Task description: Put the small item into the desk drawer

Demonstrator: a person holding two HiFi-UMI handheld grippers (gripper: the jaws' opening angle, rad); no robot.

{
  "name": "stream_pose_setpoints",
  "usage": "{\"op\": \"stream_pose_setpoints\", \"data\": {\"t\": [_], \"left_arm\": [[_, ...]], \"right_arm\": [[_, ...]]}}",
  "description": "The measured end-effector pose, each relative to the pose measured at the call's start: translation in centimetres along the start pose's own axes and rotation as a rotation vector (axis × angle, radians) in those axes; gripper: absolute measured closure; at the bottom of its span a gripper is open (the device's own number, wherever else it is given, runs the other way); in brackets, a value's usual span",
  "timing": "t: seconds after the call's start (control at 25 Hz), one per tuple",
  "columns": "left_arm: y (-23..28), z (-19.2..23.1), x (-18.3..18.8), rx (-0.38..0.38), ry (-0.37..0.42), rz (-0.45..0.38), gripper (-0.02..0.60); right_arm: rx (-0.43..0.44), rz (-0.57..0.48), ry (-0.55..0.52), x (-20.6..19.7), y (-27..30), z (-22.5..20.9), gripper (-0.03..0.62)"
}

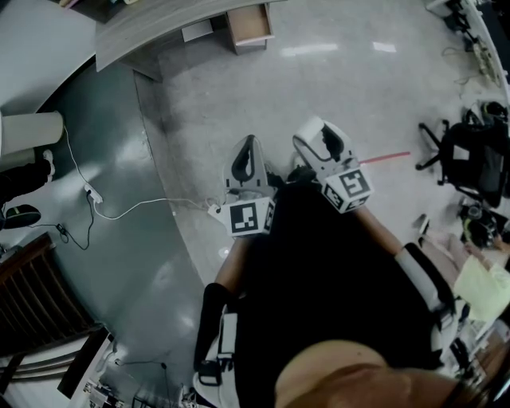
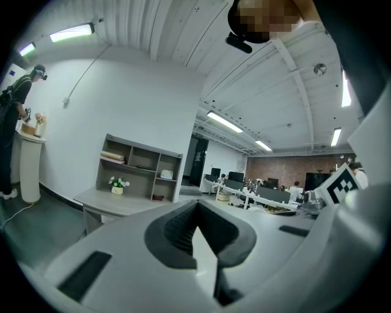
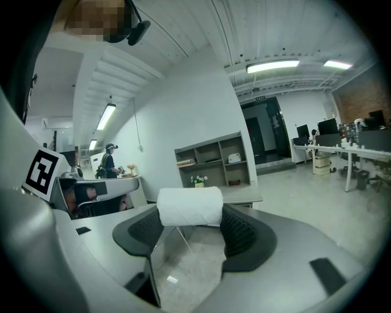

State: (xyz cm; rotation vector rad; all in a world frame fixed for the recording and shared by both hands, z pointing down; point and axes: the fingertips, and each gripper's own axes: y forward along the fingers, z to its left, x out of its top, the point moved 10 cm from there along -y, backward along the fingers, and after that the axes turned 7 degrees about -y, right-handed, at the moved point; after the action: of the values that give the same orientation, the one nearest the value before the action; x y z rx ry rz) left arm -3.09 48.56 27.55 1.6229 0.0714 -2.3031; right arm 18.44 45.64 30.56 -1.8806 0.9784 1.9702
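The small item is a white roll [image 3: 189, 206], and my right gripper [image 3: 190, 227] is shut on it across the jaw tips; in the head view this gripper [image 1: 320, 142] is held out over the pale floor. Beside it my left gripper [image 1: 246, 158] has its jaws together with nothing between them, and it shows the same way in its own view [image 2: 198, 226]. The grey desk [image 1: 151, 24] lies far ahead at the top of the head view. Its wooden drawer [image 1: 249, 26] stands pulled out. The desk [image 3: 242, 197] and an open shelf unit [image 3: 214, 160] on it are some distance off.
A white cable with a power strip [image 1: 92, 194] trails over the dark floor at left. A white pedestal [image 1: 32, 130] stands at the far left, with a person [image 2: 14, 122] at it. An office chair [image 1: 468, 159] and clutter are at right. A red line [image 1: 382, 157] marks the floor.
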Motion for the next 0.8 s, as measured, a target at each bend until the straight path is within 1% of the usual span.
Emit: {"op": "stream_pose_setpoints", "data": {"t": [0.24, 0.36, 0.6, 0.8], "left_arm": [[-0.6, 2.8, 0.7, -0.031, -0.001, 0.002, 0.583], [-0.8, 3.4, 0.6, -0.046, 0.004, 0.011, 0.583], [0.1, 4.8, 0.7, -0.053, -0.001, 0.021, 0.583], [2.0, 5.4, 0.9, -0.045, 0.005, 0.026, 0.583]], "right_arm": [[-0.025, 0.006, 0.019, 0.2, 1.7, 2.6, 0.307], [-0.035, 0.007, 0.024, 0.1, 2.0, 3.2, 0.307], [-0.045, 0.017, 0.025, 0.2, 3.8, 3.2, 0.307], [-0.044, 0.004, 0.029, 0.4, 6.1, 1.7, 0.307]]}}
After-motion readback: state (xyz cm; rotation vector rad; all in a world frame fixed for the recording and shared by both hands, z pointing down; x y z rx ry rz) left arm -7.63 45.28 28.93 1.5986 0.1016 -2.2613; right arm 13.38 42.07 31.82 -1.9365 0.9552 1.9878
